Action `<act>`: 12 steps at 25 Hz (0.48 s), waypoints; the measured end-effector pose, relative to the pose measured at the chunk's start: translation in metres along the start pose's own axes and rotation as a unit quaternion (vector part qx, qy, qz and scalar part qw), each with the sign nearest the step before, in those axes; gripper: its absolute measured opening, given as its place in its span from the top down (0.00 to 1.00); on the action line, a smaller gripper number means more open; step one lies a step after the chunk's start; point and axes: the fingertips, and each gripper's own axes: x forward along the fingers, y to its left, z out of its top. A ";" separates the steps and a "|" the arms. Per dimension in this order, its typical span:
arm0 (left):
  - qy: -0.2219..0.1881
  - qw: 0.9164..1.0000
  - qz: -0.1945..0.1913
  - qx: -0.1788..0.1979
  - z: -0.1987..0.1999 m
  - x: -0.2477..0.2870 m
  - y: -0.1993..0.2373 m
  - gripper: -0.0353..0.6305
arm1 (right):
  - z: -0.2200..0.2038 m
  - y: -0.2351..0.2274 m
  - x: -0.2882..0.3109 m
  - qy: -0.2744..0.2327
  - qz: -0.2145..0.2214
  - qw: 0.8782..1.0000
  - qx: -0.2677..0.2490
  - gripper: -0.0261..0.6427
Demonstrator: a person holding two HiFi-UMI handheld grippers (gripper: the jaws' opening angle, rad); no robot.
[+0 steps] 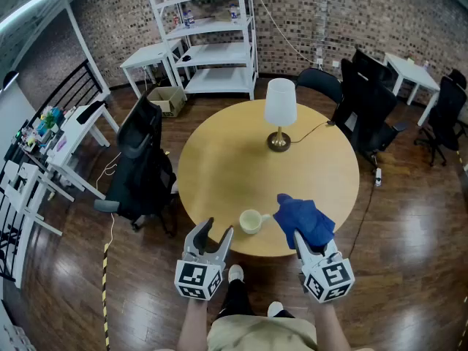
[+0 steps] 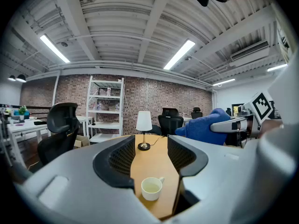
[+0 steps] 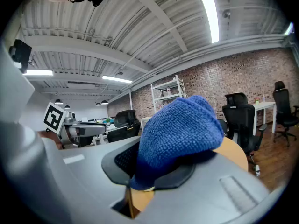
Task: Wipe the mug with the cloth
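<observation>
Mug: a pale mug (image 1: 251,221) is seen upright on the round wooden table (image 1: 219,167), close to the near edge, in the lower middle of the head view, its handle turned toward the right of the frame.
Cloth: a blue cloth (image 1: 303,220) is held bunched just right of the mug in the head view; whether the two touch cannot be told.
Left gripper: the left gripper (image 1: 218,230) is held at the lower left of the mug with its jaws spread. In the left gripper view the mug (image 2: 151,188) is framed in the gap between the jaws, beyond them, and is not pressed by either pad.
Right gripper: the right gripper (image 1: 306,246) is closed on the cloth. In the right gripper view the blue fabric (image 3: 180,132) is pinched between the jaws and bulges over them, filling the middle of the frame.
Table: a lamp (image 1: 279,112) with a white shade is placed toward the far side, well apart from the mug.
Surroundings: a white shelf unit (image 1: 212,35) is seen at the upper middle against a brick wall, and a black office chair (image 1: 142,167) at the left of the table.
</observation>
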 end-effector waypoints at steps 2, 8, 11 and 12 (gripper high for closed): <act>0.005 1.000 -0.012 0.003 -0.001 0.015 0.014 0.63 | 0.002 0.001 0.020 0.003 -0.004 1.000 0.002 0.87; 0.019 0.998 -0.059 0.003 -0.009 0.055 0.051 0.63 | 0.008 0.014 0.084 0.016 -0.003 1.000 -0.009 0.87; 0.038 0.995 -0.088 -0.001 -0.022 0.079 0.069 0.63 | 0.005 0.015 0.112 0.029 -0.017 0.999 -0.015 0.87; 0.046 0.994 -0.096 -0.004 -0.027 0.087 0.075 0.63 | 0.005 0.016 0.121 0.032 -0.020 0.999 -0.016 0.87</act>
